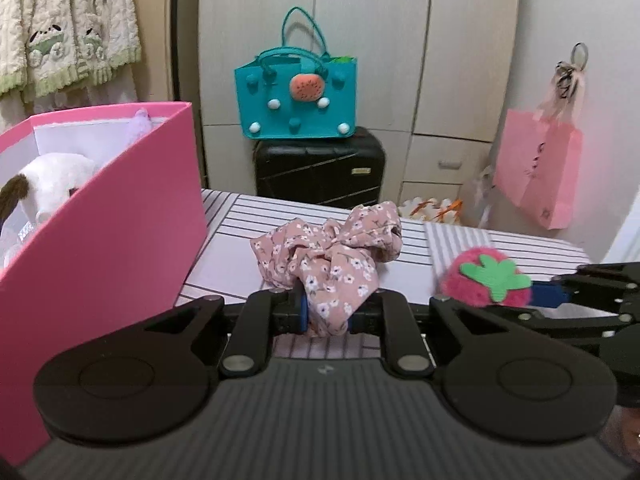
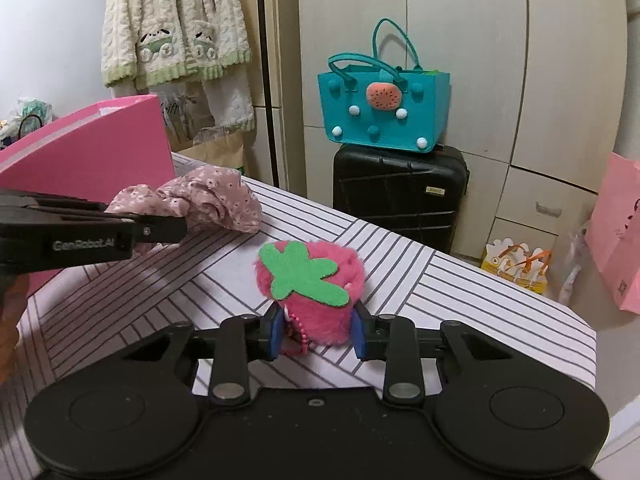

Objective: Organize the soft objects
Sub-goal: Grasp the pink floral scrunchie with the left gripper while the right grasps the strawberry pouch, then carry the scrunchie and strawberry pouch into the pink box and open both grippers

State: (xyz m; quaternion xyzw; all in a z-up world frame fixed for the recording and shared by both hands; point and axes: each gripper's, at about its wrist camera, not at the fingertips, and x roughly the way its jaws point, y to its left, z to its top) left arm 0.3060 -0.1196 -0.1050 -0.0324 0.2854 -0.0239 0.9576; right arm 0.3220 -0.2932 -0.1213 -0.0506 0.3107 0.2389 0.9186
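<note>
Floral scrunchie [image 1: 328, 256] in left tongs [image 1: 326, 314], lying crosswise

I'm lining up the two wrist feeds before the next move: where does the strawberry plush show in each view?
Left wrist: strawberry plush at right of centre on the striped table, at the right gripper.
Right wrist: strawberry plush at bottom centre, between the right gripper's fingers.
Shared landmark: teal felt bag on the black suitcase.
</note>
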